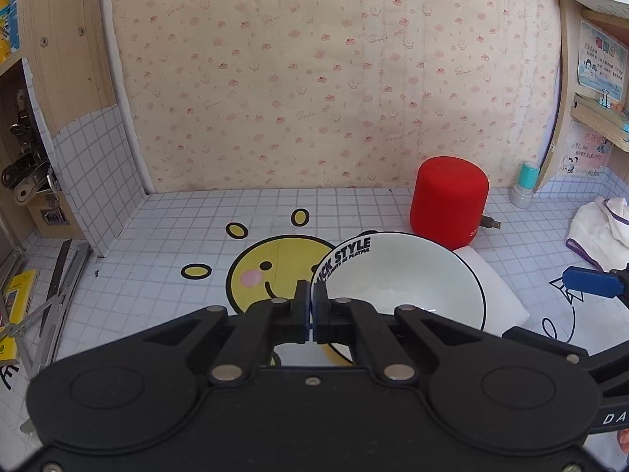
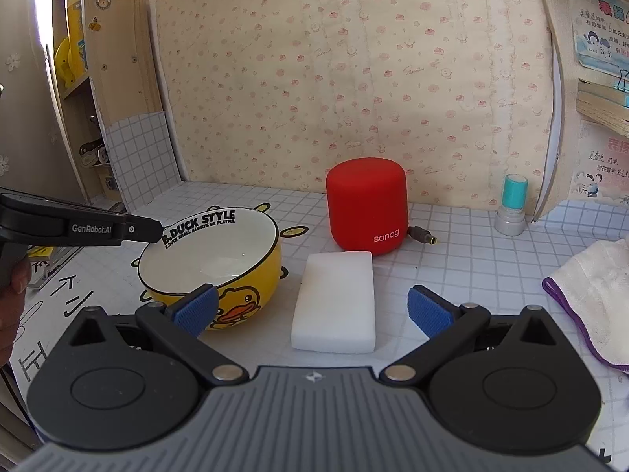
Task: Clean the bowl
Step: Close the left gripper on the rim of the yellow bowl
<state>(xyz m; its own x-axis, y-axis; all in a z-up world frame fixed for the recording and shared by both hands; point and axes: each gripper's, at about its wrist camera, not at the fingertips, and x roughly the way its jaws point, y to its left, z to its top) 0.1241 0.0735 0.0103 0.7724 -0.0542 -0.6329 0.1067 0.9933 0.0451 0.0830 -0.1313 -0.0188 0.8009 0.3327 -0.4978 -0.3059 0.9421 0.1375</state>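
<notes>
Left gripper (image 1: pixel 313 295) pinched tight on rim of yellow duck bowl (image 2: pixel 220 271), bowl tilted at centre left, right gripper (image 2: pixel 310 308) spread wide and empty, white sponge (image 2: pixel 334 303) lying between its fingers, red speaker (image 2: pixel 367 204) behind.

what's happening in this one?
A person is working two handheld grippers on a tiled tabletop. The left gripper is shut on the rim of the yellow duck bowl, holding it tilted. The right gripper is open, its fingers either side of the white sponge, not yet gripping it. A red speaker stands behind; no wiping has begun.
</notes>
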